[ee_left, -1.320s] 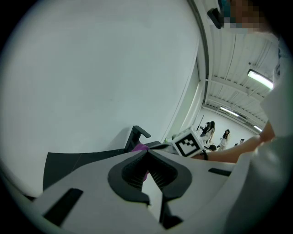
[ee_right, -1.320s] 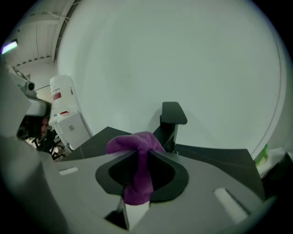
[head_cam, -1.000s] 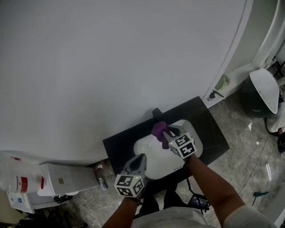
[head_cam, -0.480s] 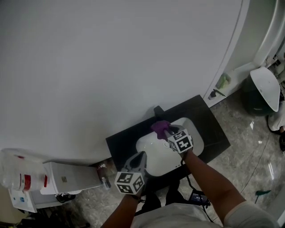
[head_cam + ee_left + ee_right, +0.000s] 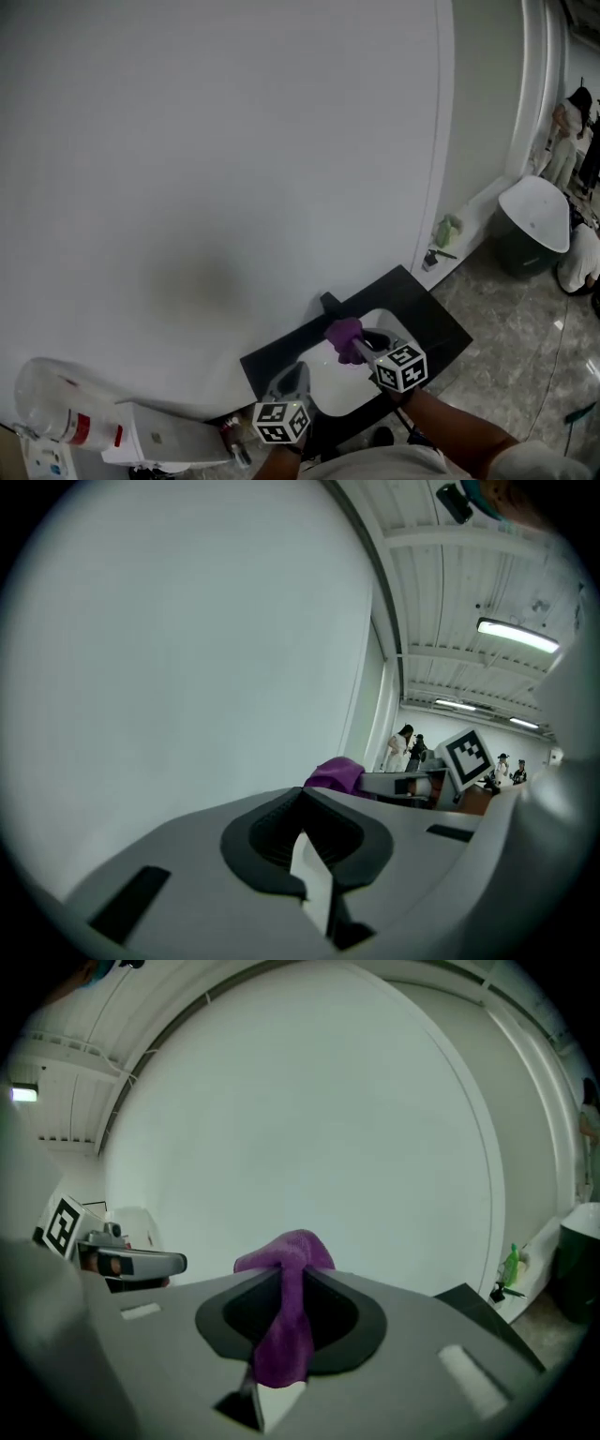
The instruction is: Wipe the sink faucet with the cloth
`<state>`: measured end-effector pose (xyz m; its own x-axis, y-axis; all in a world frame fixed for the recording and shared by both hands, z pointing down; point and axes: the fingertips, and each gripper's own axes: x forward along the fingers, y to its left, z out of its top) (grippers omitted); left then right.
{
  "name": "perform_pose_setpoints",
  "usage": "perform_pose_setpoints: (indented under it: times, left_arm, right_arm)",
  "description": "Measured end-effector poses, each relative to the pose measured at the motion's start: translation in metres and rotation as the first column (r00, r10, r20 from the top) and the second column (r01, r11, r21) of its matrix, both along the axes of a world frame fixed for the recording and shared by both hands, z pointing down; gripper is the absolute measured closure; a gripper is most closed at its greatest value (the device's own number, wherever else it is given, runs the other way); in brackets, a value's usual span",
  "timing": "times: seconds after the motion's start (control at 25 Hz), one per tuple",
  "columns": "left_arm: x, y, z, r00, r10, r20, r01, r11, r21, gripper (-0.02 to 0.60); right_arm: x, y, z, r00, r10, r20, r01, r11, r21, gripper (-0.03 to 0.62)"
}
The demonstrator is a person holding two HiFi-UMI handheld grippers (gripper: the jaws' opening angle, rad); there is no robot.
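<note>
A white sink basin (image 5: pixel 342 386) is set in a dark counter (image 5: pixel 427 319) against the wall. My right gripper (image 5: pixel 356 347) is over the back of the basin, shut on a purple cloth (image 5: pixel 344 337), (image 5: pixel 287 1330), which bunches beyond its tips (image 5: pixel 286 1279). Something dark (image 5: pixel 376 338) shows just right of the cloth; I cannot make out the faucet clearly. My left gripper (image 5: pixel 297 371) is at the basin's front left, shut with nothing in it (image 5: pixel 302 799). From it I see the cloth (image 5: pixel 335 773) and the right gripper's marker cube (image 5: pixel 467 756).
A large white wall (image 5: pixel 216 159) rises right behind the counter. A white appliance (image 5: pixel 164 439) and a red-labelled bottle (image 5: pixel 56 412) stand at lower left. A green spray bottle (image 5: pixel 448 230), a dark bin with white lid (image 5: pixel 532 220) and people (image 5: pixel 568 127) are at right.
The head view has tipped up, so sink and grippers sit lower in frame. The right gripper still holds the cloth over the basin's back; the left stays at the front left.
</note>
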<state>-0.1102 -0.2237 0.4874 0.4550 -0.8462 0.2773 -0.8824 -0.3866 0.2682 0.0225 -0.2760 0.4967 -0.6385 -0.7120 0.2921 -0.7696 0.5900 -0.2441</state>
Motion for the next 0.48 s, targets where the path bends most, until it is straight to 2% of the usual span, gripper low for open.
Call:
perform_pose_setpoints:
  times: [0.2,0.48]
  left_arm:
    - [-0.004,-0.008,-0.032,1.000,-0.009,0.012,0.009,0.997,0.070,0.577]
    - [0.000,-0.016,-0.046,1.000,-0.004,0.018,0.002,0.996,0.093,0.577]
  right_arm:
    - [0.001,0.019,-0.046,1.000,0.029,0.003,-0.030,0.994,0.102,0.522]
    - [-0.008,0.028,-0.047,0.999,0.034,-0.003,-0.034,0.994,0.102,0.523]
